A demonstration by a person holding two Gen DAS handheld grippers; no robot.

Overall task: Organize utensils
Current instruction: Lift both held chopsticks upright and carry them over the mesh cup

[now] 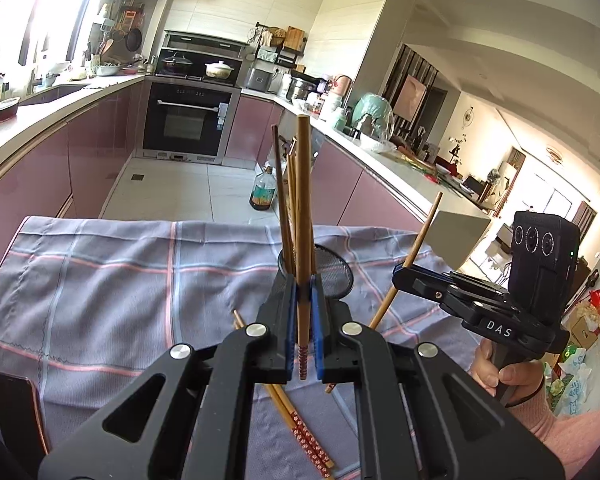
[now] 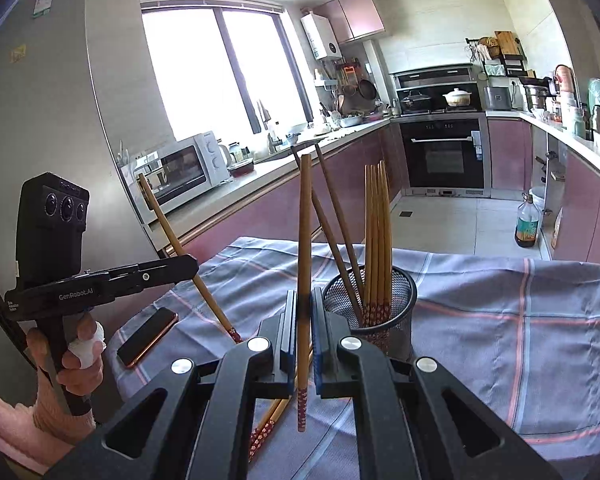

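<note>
Behind the left gripper [image 1: 303, 320], mesh holder [image 1: 336, 272] mostly hidden. Smooth bamboo chopstick [image 1: 303, 216] pinched upright, red patterned end below pads. Right gripper [image 2: 303, 328] likewise clamped on second chopstick [image 2: 305, 240], beside round black wire cup. Loose chopsticks [image 1: 306, 436] flat on checked cloth [image 1: 112, 280], partly covered.

place: home kitchen | evidence: built-in oven [image 2: 444, 158] centre-right under hob with pots [image 2: 457, 97] | pink cabinets [image 1: 96, 148] and worktops along both walls | microwave [image 2: 188, 168] centre-left by window [image 2: 216, 64] | boiler [image 2: 321, 36] top centre | fridge [image 2: 56, 120] at left | living room [image 1: 540, 184] opens at right, left wrist view
</note>
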